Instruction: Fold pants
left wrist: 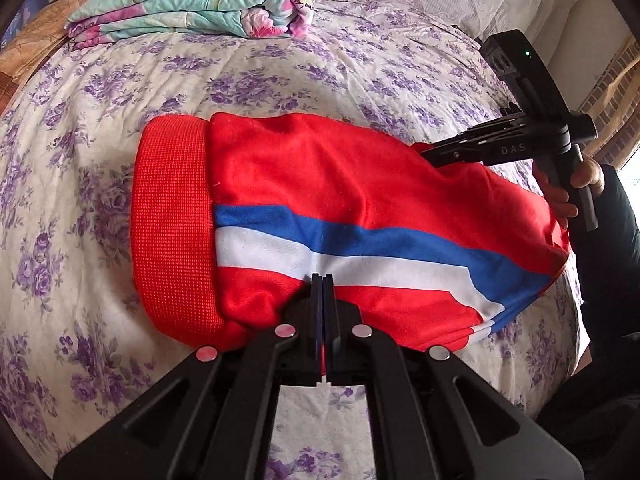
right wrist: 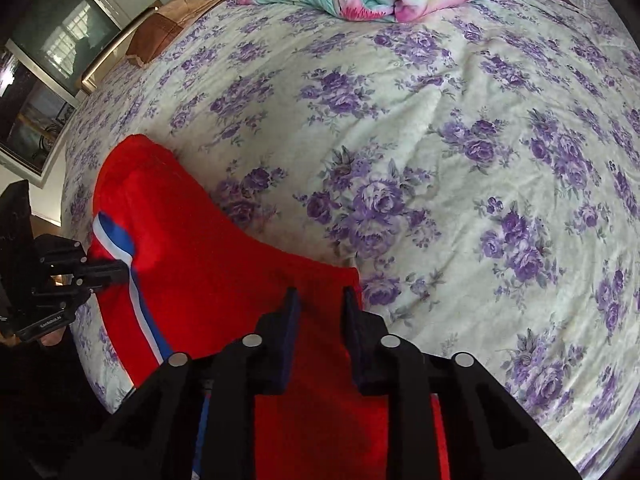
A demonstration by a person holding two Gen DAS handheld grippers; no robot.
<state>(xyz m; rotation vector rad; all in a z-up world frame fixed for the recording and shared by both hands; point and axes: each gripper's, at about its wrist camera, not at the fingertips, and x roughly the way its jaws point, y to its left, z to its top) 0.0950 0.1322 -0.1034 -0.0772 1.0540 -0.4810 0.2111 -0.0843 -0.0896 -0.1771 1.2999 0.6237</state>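
Left wrist view shows the red pants (left wrist: 320, 208) folded on the bed (left wrist: 100, 184), with the ribbed waistband (left wrist: 172, 232) at the left and blue and white stripes across the front. The left hand-held gripper (left wrist: 322, 280) is pinched shut on the near edge of the pants, and its fingers hide the cloth between them. At the right, the right hand-held gripper (left wrist: 430, 156) lies over the far edge of the pants. A hand (left wrist: 576, 184) holds its handle, and the letters "DAS" can be read on it. Right wrist view shows its fingers (right wrist: 290, 312) spread apart over the red cloth, holding nothing. A flowery quilt (left wrist: 200, 4) sits folded at the far end of the bed, cut off at the top.
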